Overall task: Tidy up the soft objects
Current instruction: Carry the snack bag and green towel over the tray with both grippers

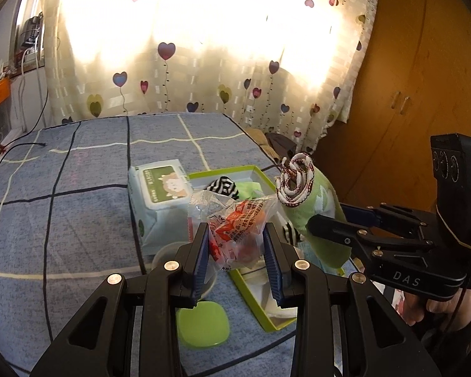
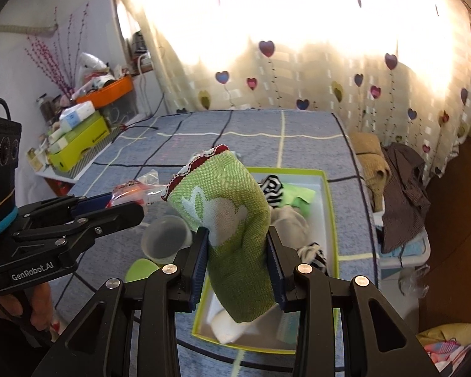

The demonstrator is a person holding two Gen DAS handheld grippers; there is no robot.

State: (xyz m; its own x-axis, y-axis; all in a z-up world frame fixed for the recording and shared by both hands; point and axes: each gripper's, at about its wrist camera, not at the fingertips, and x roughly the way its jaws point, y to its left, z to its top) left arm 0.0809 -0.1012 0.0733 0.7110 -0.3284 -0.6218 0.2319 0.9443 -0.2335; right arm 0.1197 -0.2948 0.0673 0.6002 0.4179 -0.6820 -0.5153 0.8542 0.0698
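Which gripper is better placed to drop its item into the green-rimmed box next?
Right gripper: its green sock hangs above the box. The left gripper grips a snack packet beside the box.

i see a heart-print curtain (image 2: 298,72) glowing behind the bed (image 1: 78,220), with a wooden wardrobe (image 1: 417,78) to its right. a wipes pack (image 1: 160,194) lies on the blue checked cover, a clear cup (image 2: 165,240) and green lid (image 1: 202,323) just beside it. a cluttered shelf (image 2: 78,144) stands left; brown clothes (image 2: 398,188) are heaped right.
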